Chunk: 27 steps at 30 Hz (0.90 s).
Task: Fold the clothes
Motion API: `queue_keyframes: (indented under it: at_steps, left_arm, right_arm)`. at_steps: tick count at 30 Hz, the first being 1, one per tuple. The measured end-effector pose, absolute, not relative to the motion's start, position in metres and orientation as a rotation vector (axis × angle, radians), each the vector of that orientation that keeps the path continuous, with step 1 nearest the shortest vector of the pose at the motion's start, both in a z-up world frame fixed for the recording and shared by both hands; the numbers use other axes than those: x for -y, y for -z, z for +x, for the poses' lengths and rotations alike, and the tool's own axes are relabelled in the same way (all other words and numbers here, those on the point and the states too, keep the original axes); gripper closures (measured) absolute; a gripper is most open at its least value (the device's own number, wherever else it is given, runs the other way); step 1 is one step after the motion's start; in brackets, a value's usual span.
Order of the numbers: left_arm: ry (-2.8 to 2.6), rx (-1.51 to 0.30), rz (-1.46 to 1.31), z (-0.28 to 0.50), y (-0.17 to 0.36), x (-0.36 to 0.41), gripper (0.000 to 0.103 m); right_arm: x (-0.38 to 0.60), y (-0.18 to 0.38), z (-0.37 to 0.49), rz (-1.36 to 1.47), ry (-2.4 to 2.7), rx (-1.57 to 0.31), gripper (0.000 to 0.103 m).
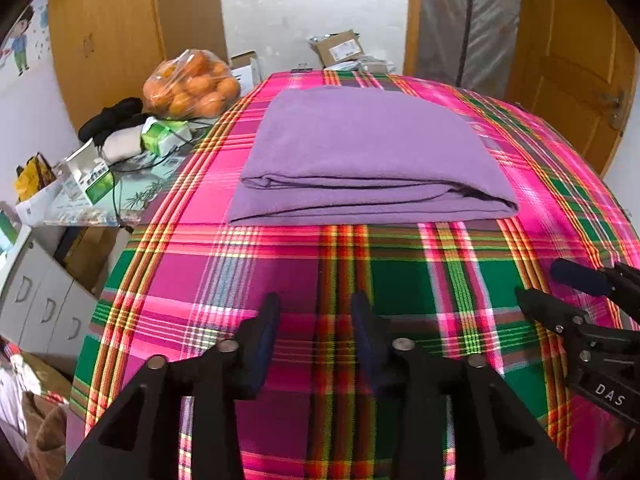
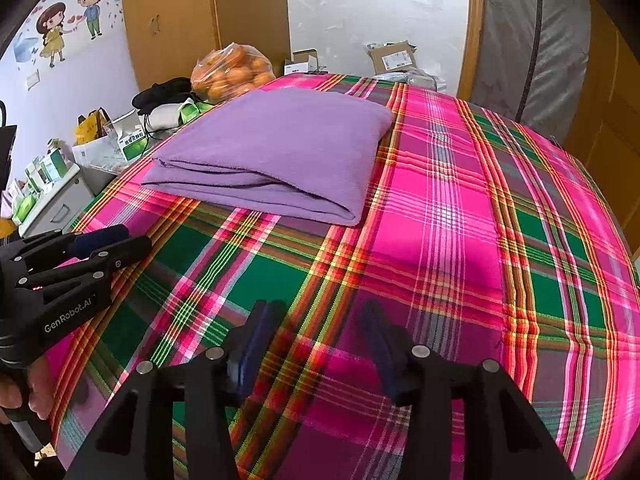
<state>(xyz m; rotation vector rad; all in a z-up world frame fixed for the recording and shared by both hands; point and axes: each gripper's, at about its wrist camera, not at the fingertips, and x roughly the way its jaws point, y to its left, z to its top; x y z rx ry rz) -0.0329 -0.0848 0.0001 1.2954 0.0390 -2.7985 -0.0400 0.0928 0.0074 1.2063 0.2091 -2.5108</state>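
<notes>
Hovering low over the plaid cloth, both tongs hang with nothing between their fingers. The left gripper has its two dark pads parted, and only the pink and green checks show through the gap. The right gripper stands wider, its blue-padded fingers spread with bare plaid between them too.

And there is the garment: the folded purple cloth lies flat on the plaid, a neat stack of layers with its folded edges facing the tongs. From the left wrist view it sits straight ahead of the left gripper, well beyond the fingertips, with a broad band of plaid in between. From the right wrist view the purple stack lies ahead and off to the left of the right gripper, again apart from it, no pad touching the fabric.

The two tools flank each other. The right gripper's fingers poke into the left view from the right edge, low over the plaid and short of the purple stack's near corner. In the right view, the left gripper reaches in from the left edge, its tips just short of the stack's near left corner, and a hand grips its handle below.

Off the cloth's far left side, a bag of oranges sits among boxes and cables.
</notes>
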Motion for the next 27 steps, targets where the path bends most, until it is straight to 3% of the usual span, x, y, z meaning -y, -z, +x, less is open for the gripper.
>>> queue_keyframes:
  at_steps: [12, 27]
  left_arm:
    - [2.786, -0.053, 1.299, -0.0344, 0.0016, 0.0883, 0.047]
    - [2.785, -0.051, 1.299, -0.0339, 0.0021, 0.0848, 0.046]
  right_arm:
    - [-0.0916, -0.0067, -0.0408, 1.206, 2.509, -0.221, 0.051]
    - [-0.0913, -0.0060, -0.0418, 1.205, 2.500, -0.225, 0.048]
